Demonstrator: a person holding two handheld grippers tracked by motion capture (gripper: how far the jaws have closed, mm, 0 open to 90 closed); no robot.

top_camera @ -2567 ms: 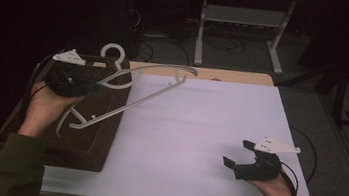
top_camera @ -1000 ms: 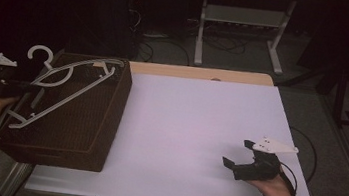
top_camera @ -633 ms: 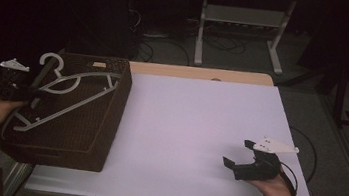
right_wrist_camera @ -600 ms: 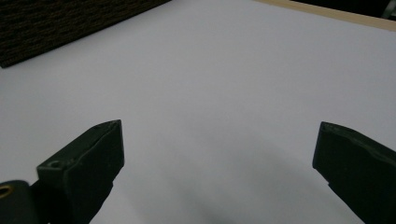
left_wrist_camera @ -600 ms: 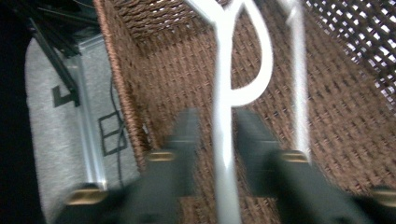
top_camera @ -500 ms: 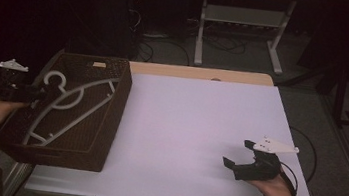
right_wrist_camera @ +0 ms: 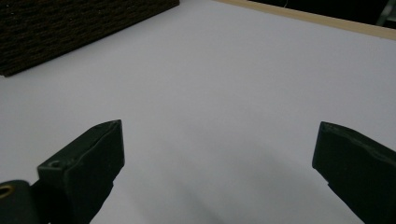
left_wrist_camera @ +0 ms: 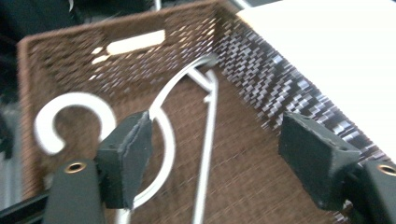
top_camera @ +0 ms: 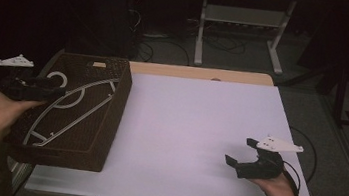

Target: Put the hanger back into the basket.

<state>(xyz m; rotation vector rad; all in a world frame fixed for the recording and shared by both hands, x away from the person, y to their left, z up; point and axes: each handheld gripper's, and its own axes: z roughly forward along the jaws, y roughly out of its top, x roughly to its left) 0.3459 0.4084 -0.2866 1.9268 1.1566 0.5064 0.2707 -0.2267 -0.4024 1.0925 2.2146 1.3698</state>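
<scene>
**Hanger released into the basket**

The left gripper point(left_wrist_camera: 212, 163) has just been opening its jaws; the white plastic clothes hanger point(top_camera: 72, 110) that hung from it a second ago now lies free inside the dark brown woven basket point(top_camera: 116, 106), hook toward the gripper. The right gripper point(top_camera: 242, 162) rests open over the white table point(top_camera: 194, 125).

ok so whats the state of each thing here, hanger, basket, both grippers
hanger: lying inside the basket, released
basket: open-topped, on the table's left end
left gripper: jaws have just been opening, wide apart above the hanger, not pressing it
right gripper: jaws open, nothing between them, over the bare table
</scene>
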